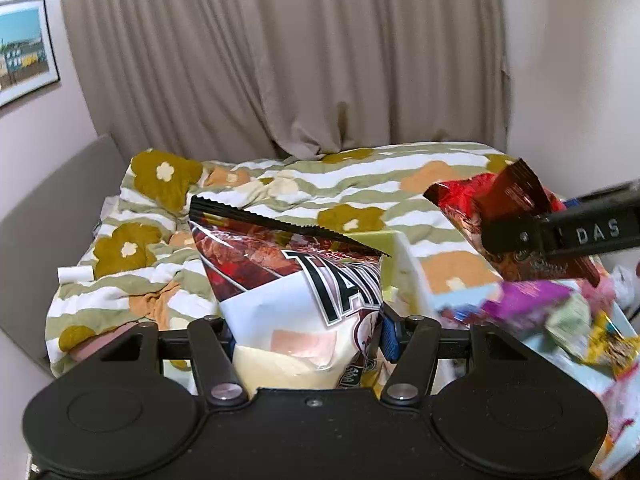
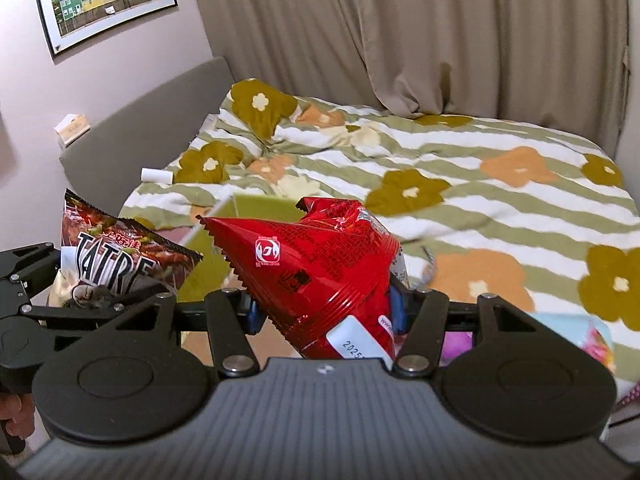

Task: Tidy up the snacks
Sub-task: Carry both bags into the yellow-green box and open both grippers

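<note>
My left gripper [image 1: 308,334] is shut on a dark snack bag with a white lower part and big black lettering [image 1: 280,264], held upright in the air. My right gripper [image 2: 326,310] is shut on a crinkled red snack bag [image 2: 312,248], also lifted. In the left wrist view the right gripper [image 1: 520,236] clamps the red bag [image 1: 460,204] at the right. The right wrist view shows the left gripper [image 2: 100,300] with its lettered bag [image 2: 120,252] at the left. Behind both bags stands a box with a green inside [image 1: 376,240] [image 2: 264,208].
A bed with a striped flowered quilt [image 2: 440,152] fills the room ahead, curtains behind it. A grey headboard [image 2: 140,120] runs along the left. Several loose snacks [image 1: 560,312] lie in a light blue tray [image 1: 592,380] low at the right. A white roll [image 2: 157,175] rests on the quilt.
</note>
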A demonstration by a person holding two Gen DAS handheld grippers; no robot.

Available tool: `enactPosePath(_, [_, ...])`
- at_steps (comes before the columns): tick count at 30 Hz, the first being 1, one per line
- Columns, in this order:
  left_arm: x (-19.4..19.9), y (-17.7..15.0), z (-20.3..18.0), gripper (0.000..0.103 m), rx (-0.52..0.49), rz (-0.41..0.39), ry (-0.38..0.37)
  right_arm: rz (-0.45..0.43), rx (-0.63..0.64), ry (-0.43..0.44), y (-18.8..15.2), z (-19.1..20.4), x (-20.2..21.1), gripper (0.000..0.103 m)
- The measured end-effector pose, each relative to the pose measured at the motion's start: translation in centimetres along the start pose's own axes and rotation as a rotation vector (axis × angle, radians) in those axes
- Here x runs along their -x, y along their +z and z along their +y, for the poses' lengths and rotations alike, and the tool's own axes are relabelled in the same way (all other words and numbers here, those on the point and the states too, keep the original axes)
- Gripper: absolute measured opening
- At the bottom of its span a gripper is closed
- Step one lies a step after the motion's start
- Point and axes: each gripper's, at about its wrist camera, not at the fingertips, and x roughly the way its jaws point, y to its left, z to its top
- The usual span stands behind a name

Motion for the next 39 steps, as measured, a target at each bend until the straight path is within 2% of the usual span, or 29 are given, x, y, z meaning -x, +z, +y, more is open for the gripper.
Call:
enactPosePath(4, [-4.0,1.8,3.9,0.064,0.019,0.027,-0.030,0.009,-0.026,-0.020,2.2,1.8,-4.1,0.071])
enactPosePath(9, [-10.4,2.7,6.7,0.064,0.034,0.108,-0.116,0.055,-0.097,-0.066,3.8,3.1,-10.0,0.071])
enactPosePath(12, [-14.1,2.5,6.8,0.064,0.020,0.166,-0.167,0.080,-0.146,-0.110,3.8,3.5,-12.6,0.071])
enactPosePath(17, [-18.3,1.8,6.5,0.065,-0.026,0.208,-0.236,0.109,-0.187,-0.178,3.2,3.5,-15.1,0.071])
enactPosePath(19, [-19.4,1.5,6.4,0.079,-0.028,0.222,-0.251,0.113,-0.205,-0.195,3.0,3.2,-15.6,0.071])
enactPosePath(20, [-19.8,1.4,6.4,0.095,-0.033,0.225,-0.253,0.115,-0.213,-0.198,3.0,3.1,-15.8,0.071])
enactPosePath(21, [-19.9,1.3,6.5,0.101,-0.039,0.215,-0.250,0.116,-0.223,-0.199,2.9,3.0,-15.9,0.071])
enactPosePath(26, [-18.9,1.0,7.3,0.101,-0.058,0.190,-0.246,0.125,-0.236,-0.200,2.5,2.9,-16.6,0.071])
enactPosePath(31, [-16.4,0.4,8.0,0.101,-0.062,0.157,-0.183,0.132,-0.216,-0.161,2.4,3.5,-16.9,0.072])
enactPosePath(34, [-15.1,-0.4,8.4,0.101,-0.018,0.160,-0.139,0.146,-0.147,-0.185,2.3,4.6,-17.3,0.072])
enactPosePath(39, [-13.8,-1.4,9.5,0.101,0.072,0.182,-0.125,0.168,-0.039,-0.196,1.9,5.9,-18.9,0.072])
